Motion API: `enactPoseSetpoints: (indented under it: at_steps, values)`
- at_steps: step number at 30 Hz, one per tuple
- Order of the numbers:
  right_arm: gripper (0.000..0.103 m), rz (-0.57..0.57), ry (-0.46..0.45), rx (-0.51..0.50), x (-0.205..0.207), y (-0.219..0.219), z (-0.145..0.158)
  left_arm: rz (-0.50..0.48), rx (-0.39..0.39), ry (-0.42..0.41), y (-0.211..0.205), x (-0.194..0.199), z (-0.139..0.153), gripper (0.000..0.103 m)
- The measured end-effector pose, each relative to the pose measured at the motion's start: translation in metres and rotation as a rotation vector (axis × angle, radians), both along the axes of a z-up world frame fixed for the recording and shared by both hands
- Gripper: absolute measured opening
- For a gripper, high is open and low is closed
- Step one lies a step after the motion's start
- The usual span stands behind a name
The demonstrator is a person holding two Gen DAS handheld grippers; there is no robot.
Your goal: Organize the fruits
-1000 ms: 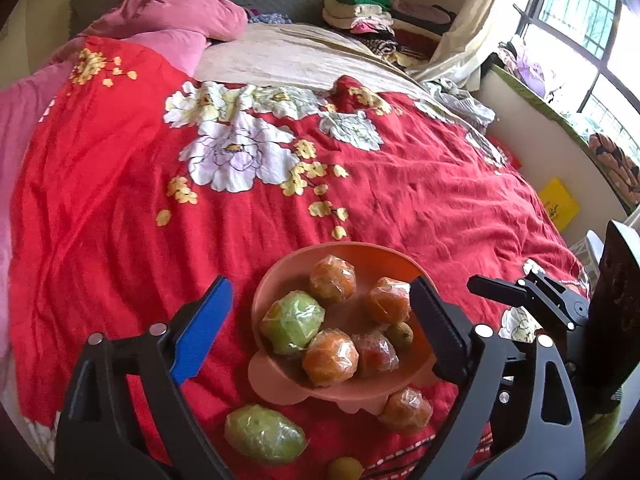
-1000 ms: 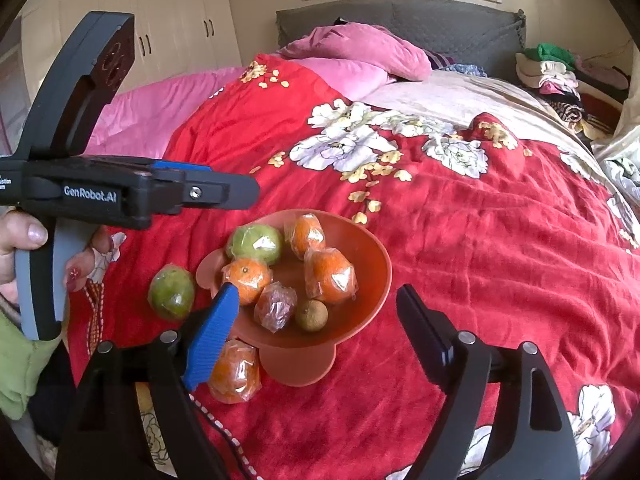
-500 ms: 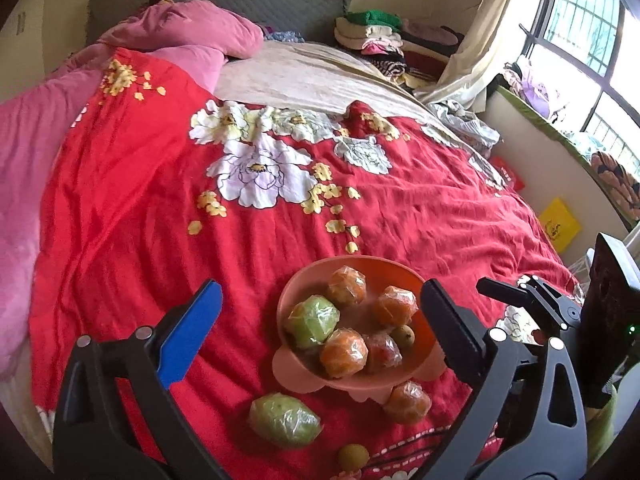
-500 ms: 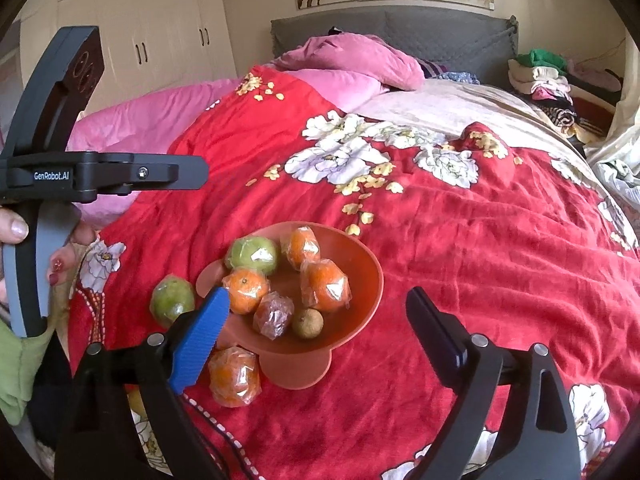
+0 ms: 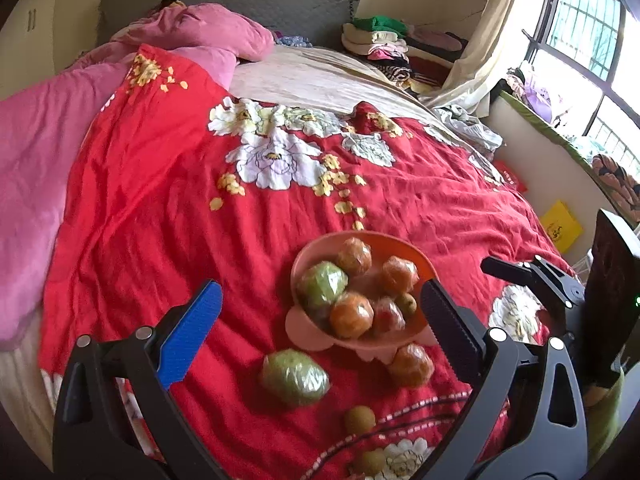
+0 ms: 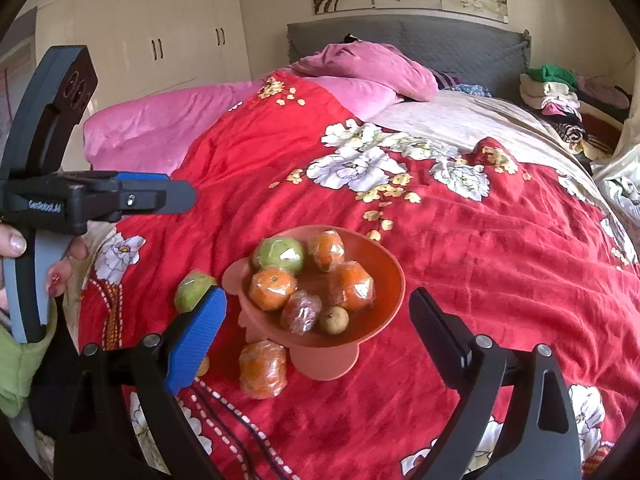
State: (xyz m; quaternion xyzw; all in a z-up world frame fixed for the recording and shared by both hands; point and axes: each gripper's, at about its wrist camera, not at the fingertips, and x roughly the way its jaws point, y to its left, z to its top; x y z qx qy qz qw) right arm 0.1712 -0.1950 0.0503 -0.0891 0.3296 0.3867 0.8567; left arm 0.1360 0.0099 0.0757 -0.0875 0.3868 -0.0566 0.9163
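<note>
On the red bedspread point(image 6: 480, 264) near the foot of the bed sits an orange bowl point(image 6: 390, 280) already holding six wrapped fruits. Loose fruit lies beside it: a green one point(image 5: 295, 376), an orange one point(image 5: 411, 364) touching the bowl's base, and two small brown ones point(image 5: 360, 420) nearer the bed's edge. The left gripper point(image 5: 316, 328) and the right gripper point(image 6: 316, 328) both stand wide apart with nothing between their jaws; the right one's jaws have just been opening further. This looks like the pause between placements, with several fruits left to collect. The next move likely calls for lowering one gripper over a loose fruit and closing gently, since the wrapping looks slippery. Room is open across the bedspread beyond the bowl; on the near side the bed's edge and the other gripper crowd the approach.
</note>
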Motion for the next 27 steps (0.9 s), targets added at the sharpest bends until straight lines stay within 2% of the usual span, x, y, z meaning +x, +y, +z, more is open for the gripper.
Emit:
enactPoseSetpoints:
  at_steps: [6, 16, 27]
  values:
    - [0.093, 0.001, -0.015, 0.003, -0.008, -0.003, 0.005, 0.018, 0.001, -0.009, 0.000, -0.018, -0.004, 0.093]
    - [0.094, -0.004, -0.016, 0.006, -0.011, -0.005, 0.007, 0.042, 0.051, -0.037, 0.000, -0.039, -0.004, 0.093]
    - [0.094, 0.002, -0.008, -0.006, -0.023, -0.007, 0.002, 0.020, 0.070, -0.011, -0.009, -0.052, -0.018, 0.093]
